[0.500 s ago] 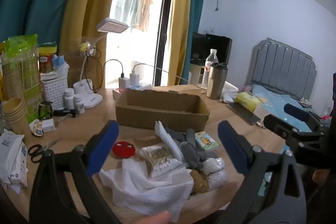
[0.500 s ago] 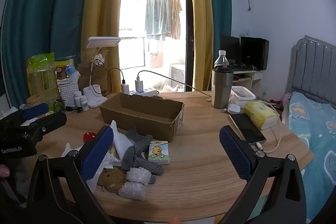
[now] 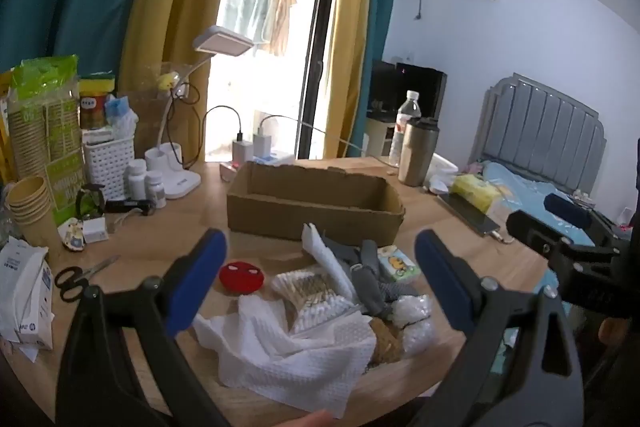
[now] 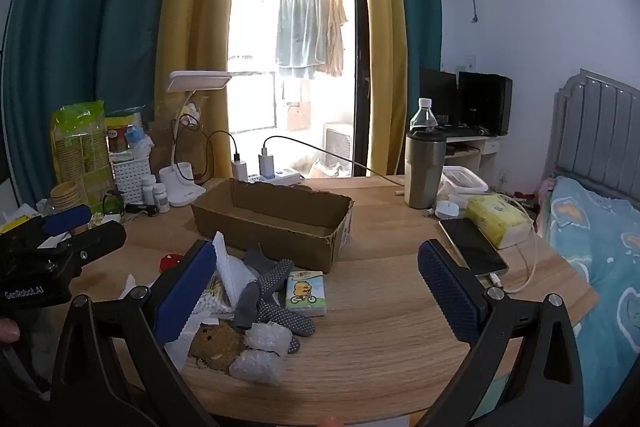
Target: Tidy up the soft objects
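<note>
On the round wooden bench (image 4: 384, 339), a heap of soft objects (image 3: 344, 303), including a white cloth (image 3: 288, 355) and grey socks (image 4: 272, 291), lies just in front of an open cardboard box (image 4: 276, 215). Left tool (image 3: 320, 291) and right tool (image 4: 316, 287) both hover above the bench, spread wide and holding nothing.

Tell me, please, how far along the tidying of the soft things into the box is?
Nothing looks done: the cardboard box appears empty. Nothing is in hand either; the left gripper and right gripper are both open above the table. The white cloth, grey socks, tissue pack and bubble wrap are all left, heaped before the box.
</note>
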`<action>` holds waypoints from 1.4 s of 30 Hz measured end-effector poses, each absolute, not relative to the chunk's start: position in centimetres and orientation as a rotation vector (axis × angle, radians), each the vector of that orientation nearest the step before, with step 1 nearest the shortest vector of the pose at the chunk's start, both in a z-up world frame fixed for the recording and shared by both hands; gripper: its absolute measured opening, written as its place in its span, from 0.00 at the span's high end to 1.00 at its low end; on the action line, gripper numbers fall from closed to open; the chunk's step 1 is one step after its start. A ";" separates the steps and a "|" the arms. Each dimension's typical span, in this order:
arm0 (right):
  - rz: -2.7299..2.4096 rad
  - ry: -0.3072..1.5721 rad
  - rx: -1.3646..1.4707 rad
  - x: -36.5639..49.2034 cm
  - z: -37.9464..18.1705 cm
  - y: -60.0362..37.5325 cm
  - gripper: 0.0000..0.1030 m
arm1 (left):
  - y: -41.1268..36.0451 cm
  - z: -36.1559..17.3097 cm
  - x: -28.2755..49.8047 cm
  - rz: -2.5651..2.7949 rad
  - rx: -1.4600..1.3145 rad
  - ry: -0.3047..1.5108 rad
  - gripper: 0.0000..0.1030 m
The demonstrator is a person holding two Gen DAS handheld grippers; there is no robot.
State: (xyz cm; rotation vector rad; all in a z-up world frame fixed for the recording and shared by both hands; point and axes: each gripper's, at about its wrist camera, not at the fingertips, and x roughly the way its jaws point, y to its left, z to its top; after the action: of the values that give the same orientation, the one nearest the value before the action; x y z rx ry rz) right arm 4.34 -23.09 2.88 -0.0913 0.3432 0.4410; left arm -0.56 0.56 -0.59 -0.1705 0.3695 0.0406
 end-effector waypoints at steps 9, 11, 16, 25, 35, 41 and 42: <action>0.441 0.348 -0.091 4.3 2.8 -22.8 0.00 | 0.6 -0.8 -0.3 0.065 -0.151 0.390 0.07; 0.445 0.348 -0.094 4.3 2.7 -22.7 0.00 | 0.7 -0.8 -0.4 0.068 -0.149 0.387 0.07; 0.448 0.345 -0.094 4.2 2.6 -22.6 0.00 | 0.8 -0.8 -0.5 0.073 -0.155 0.383 0.07; 0.448 0.346 -0.094 4.2 2.6 -22.5 0.00 | 0.6 -1.1 -0.5 0.069 -0.153 0.390 0.07; 0.448 0.348 -0.095 4.2 2.6 -22.5 0.00 | 0.6 -1.0 -0.6 0.058 -0.156 0.384 0.07; 0.448 0.348 -0.095 4.1 2.6 -22.5 0.00 | 0.5 -1.0 -0.6 0.058 -0.156 0.383 0.07; 0.447 0.348 -0.095 4.1 2.6 -22.4 0.00 | 0.5 -1.0 -0.6 0.058 -0.156 0.383 0.07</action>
State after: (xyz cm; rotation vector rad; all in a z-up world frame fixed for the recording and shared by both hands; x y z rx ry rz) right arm 4.14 -22.44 2.65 -0.0948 0.3475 0.4468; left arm -0.64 0.50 -1.04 -0.1560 0.3830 0.0576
